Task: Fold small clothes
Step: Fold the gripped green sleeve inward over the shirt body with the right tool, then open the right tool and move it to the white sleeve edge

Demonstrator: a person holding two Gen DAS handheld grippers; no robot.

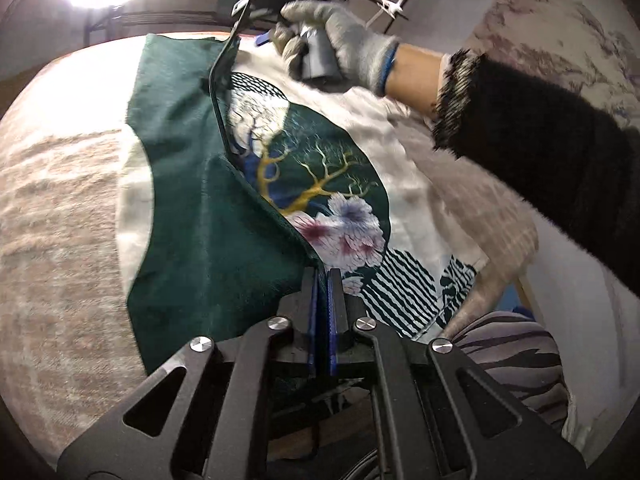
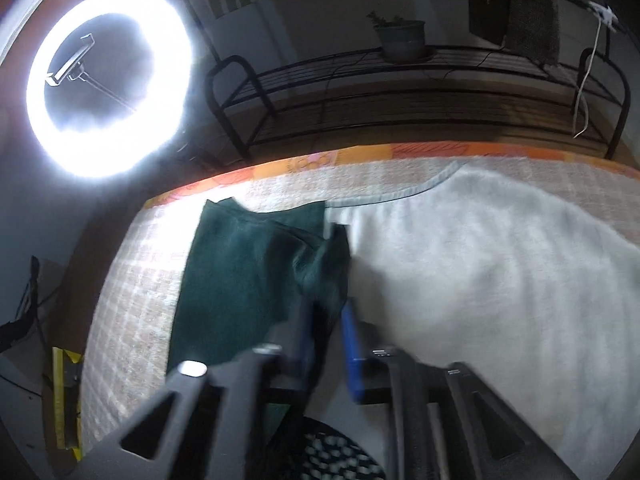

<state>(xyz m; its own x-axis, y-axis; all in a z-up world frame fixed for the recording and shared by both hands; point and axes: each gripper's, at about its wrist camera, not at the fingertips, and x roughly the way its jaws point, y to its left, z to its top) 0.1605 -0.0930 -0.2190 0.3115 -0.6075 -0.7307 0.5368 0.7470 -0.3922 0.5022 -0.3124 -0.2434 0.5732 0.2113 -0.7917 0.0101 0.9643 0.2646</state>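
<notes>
Left wrist view first: the left gripper (image 1: 322,280) has its 2 blue-padded fingers pressed together on the near edge of the shirt (image 1: 248,184), right where the dark green flap meets the printed panel. Only this view shows that print: a round design with gold branches, a pale moon, a pink and white flower, and black and white wavy stripes lower right. It also shows the gloved right hand (image 1: 340,44) far across the shirt, wrapped round the right gripper's handle, with a black fuzzy sleeve (image 1: 540,152) behind it and a black cable (image 1: 218,92) trailing over the cloth. Over to the right wrist view, blurry with motion: the right gripper (image 2: 326,320) has green fabric bunched between its fingers, so it is grasping the shirt's far edge. This view alone gives the ring light (image 2: 108,80), the black metal rack (image 2: 400,92) and a potted plant (image 2: 400,36) on it. The shirt lies spread on a pale checked bedcover (image 2: 132,300), green on 1 side, white on the other.
</notes>
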